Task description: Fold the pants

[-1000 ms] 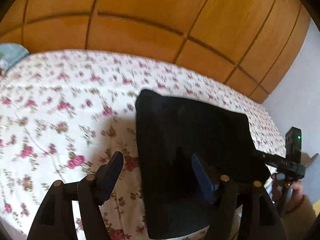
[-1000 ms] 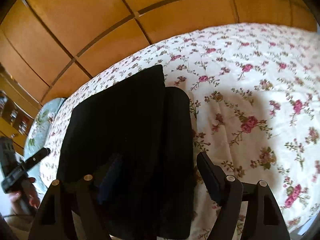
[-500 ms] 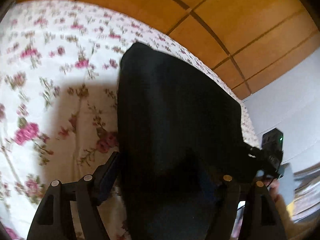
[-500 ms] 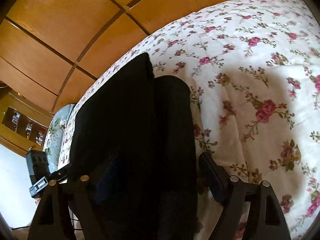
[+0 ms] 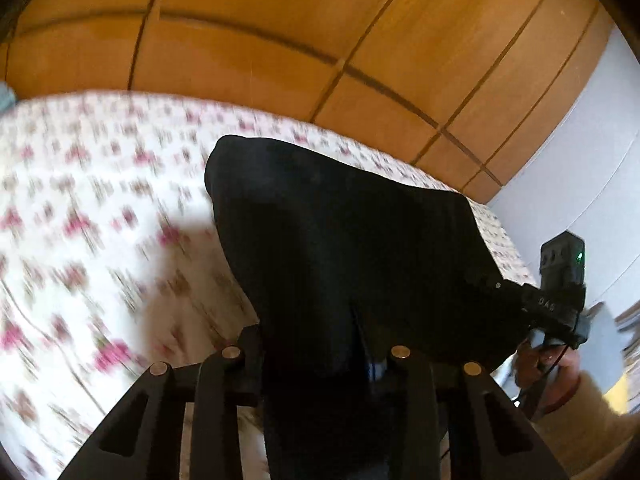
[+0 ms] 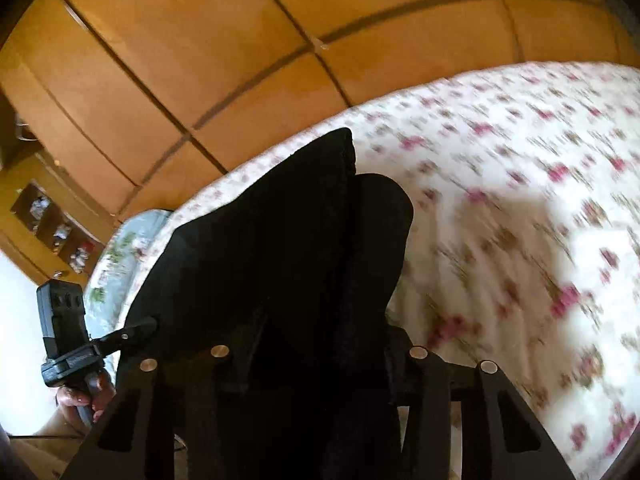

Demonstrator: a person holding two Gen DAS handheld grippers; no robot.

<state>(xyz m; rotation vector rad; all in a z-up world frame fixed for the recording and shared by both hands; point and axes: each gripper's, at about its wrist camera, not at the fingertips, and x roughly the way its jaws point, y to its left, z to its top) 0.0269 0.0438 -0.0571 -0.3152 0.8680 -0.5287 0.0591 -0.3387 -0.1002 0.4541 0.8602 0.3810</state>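
Black pants [image 5: 340,248], already folded to a compact dark slab, lie on the bed's floral sheet [image 5: 100,208] near its near edge. The near end is bunched and lifted between both tools; the far end rests flat. In the right wrist view the far end shows two stacked layers, the upper edge offset from the lower.

Left gripper [image 5: 316,356]: fingers closing, cloth gathered between them and pressed by the pads. Right gripper [image 6: 316,344]: fingers closing likewise, black cloth filling the gap, gripped.

Open sheet lies wide to the left of the pants in the left wrist view and wide to the right in the right wrist view. Beyond the bed's far edge stands a wooden panelled wardrobe [image 5: 280,40]. A pale pillow [image 6: 128,248] sits at one end.
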